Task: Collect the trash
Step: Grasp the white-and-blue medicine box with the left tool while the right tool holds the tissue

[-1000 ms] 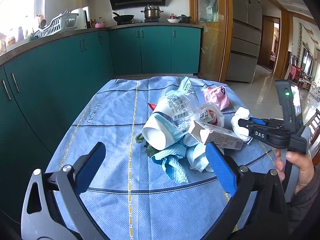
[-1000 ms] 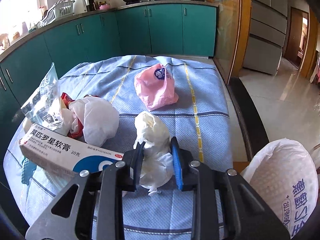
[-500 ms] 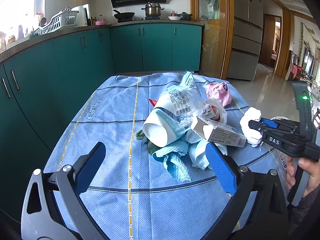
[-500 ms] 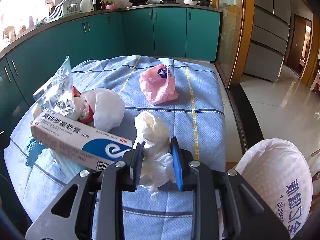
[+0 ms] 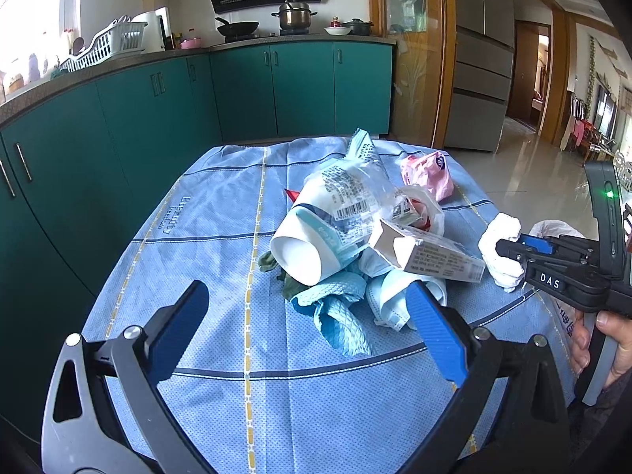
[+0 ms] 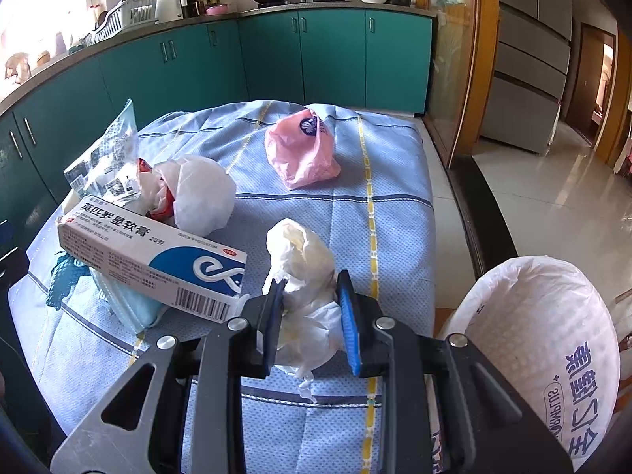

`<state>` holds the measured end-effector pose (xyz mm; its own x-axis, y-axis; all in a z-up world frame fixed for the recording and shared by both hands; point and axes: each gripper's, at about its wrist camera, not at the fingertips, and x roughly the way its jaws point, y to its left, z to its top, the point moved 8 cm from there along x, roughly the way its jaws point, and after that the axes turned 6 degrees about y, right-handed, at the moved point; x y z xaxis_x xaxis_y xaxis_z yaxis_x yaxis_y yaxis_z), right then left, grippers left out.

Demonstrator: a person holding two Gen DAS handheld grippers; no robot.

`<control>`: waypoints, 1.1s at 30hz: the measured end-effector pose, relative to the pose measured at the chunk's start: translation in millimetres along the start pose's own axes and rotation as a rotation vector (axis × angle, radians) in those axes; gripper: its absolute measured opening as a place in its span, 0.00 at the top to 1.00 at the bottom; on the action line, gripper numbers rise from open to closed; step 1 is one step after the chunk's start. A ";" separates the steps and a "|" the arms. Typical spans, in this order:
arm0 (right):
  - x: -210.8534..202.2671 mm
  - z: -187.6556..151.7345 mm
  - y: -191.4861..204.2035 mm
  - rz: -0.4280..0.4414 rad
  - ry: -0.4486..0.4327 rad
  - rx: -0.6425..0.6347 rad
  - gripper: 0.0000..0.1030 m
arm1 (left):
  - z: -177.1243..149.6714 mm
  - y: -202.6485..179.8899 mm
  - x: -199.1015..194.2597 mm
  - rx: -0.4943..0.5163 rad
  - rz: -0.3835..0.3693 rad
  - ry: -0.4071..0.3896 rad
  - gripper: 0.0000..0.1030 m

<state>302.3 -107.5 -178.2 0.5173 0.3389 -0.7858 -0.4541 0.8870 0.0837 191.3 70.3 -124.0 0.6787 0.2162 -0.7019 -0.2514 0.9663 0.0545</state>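
Note:
My right gripper is shut on a crumpled white tissue wad, held just above the blue tablecloth; in the left wrist view that same wad shows at the right gripper. A white trash bag stands open at the table's right edge. My left gripper is open, hovering in front of a trash pile: a paper cup, an ointment box, clear wrappers, face masks and a teal rag. A pink bag lies farther back.
Teal kitchen cabinets run along the left and back, with a dish rack and cookware on the counter. A fridge and tiled floor lie to the right. A hand holds the right gripper's handle.
The right gripper has drifted back toward the table's right edge with the tissue wad still clamped. The left gripper stays put, open.

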 end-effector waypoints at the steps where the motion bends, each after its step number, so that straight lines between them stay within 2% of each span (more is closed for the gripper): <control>1: 0.1 -0.7 1.8 0.000 0.001 -0.006 0.73 | 0.2 1.1 0.5 -0.002 0.000 0.001 0.03; 7: 2.4 -4.5 6.3 -0.010 0.010 -0.027 0.73 | 0.2 8.8 8.0 -0.062 -0.031 0.032 0.03; 10: 1.4 -4.8 7.6 -0.010 0.006 -0.032 0.72 | 4.0 4.7 9.4 -0.086 -0.079 0.032 0.03; 14: 2.3 -5.3 7.2 -0.011 0.007 -0.030 0.68 | 13.9 -12.4 19.3 -0.035 -0.120 0.051 0.03; 19: 3.1 -5.2 5.1 -0.013 0.008 -0.023 0.64 | 24.8 -47.0 37.0 0.046 -0.234 0.090 0.03; 22: 4.7 -5.7 4.9 -0.015 0.012 -0.024 0.63 | 23.1 -54.0 50.8 0.037 -0.209 0.124 0.03; 25: 7.6 -6.8 7.4 -0.018 0.018 -0.038 0.62 | 25.8 -57.0 53.9 -0.006 -0.253 0.133 0.04; 26: 9.1 -7.2 8.8 -0.020 0.021 -0.044 0.62 | 26.5 -57.3 53.1 -0.014 -0.262 0.129 0.07; 28: 10.9 -7.1 11.5 -0.023 0.023 -0.055 0.62 | 27.3 -61.5 50.2 0.005 -0.272 0.120 0.21; 29: 11.3 -6.8 12.7 -0.026 0.023 -0.060 0.62 | 26.3 -65.2 50.3 0.027 -0.274 0.124 0.36; 30: 11.6 -6.7 13.6 -0.028 0.023 -0.064 0.62 | 25.2 -68.7 52.1 0.041 -0.276 0.129 0.45; 33: 12.1 -7.6 13.7 -0.032 0.024 -0.066 0.62 | 20.1 -68.0 48.7 0.051 -0.274 0.121 0.52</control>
<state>296.8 -93.6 -191.2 0.5154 0.3021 -0.8019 -0.4846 0.8746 0.0180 255.4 18.0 -147.6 0.6284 -0.0686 -0.7749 -0.0335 0.9928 -0.1151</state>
